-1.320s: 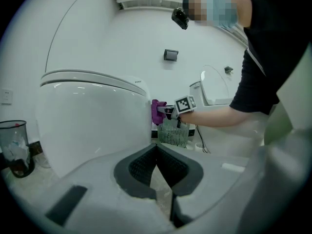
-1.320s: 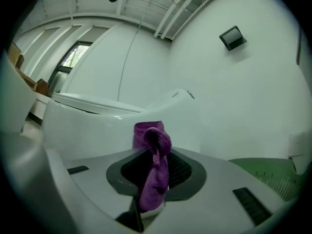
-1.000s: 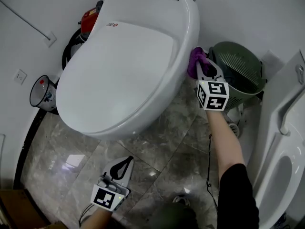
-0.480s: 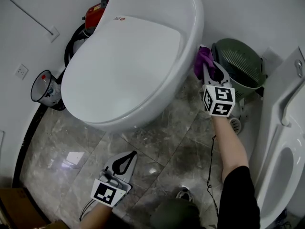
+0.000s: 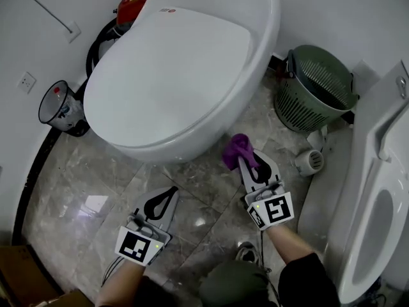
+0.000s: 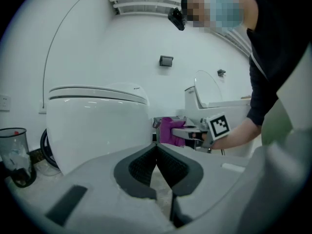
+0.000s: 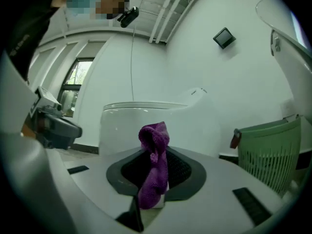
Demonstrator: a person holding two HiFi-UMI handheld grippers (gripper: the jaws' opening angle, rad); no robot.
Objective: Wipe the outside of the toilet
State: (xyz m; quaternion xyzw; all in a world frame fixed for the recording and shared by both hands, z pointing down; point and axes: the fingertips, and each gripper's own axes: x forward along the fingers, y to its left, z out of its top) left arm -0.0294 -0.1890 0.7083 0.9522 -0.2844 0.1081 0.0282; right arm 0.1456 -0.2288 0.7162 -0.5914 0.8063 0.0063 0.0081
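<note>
The toilet (image 5: 172, 75), a smooth, glossy white oval with its lid shut, is seen filling the upper middle of the head view, its rounded front rim overhanging a polished grey marbled floor (image 5: 211, 203). An open strip of floor is found between the bowl's right flank and a green slatted basket (image 5: 313, 91), and a wider stretch is found in front of the bowl, where both grippers are held. On the right the room is bounded by the curved white edge of a second fixture (image 5: 377, 190). On the left a small dark-rimmed bin (image 5: 59, 110) is set near the wall, well apart from the grippers. The right gripper (image 5: 246, 160) is held low, just off the bowl's front right edge, with its jaws pinched onto a purple cloth (image 5: 238, 149). The cloth is a soft, fuzzy, bunched wad that stands up past the tips and hangs down between the dark ribbed pads. It appears to be just clear of the porcelain, though contact cannot be ruled out from these angles. The left gripper (image 5: 170, 197) is held over bare floor below the bowl's front, apart from it, its jaws pressed together with nothing between them.
</note>
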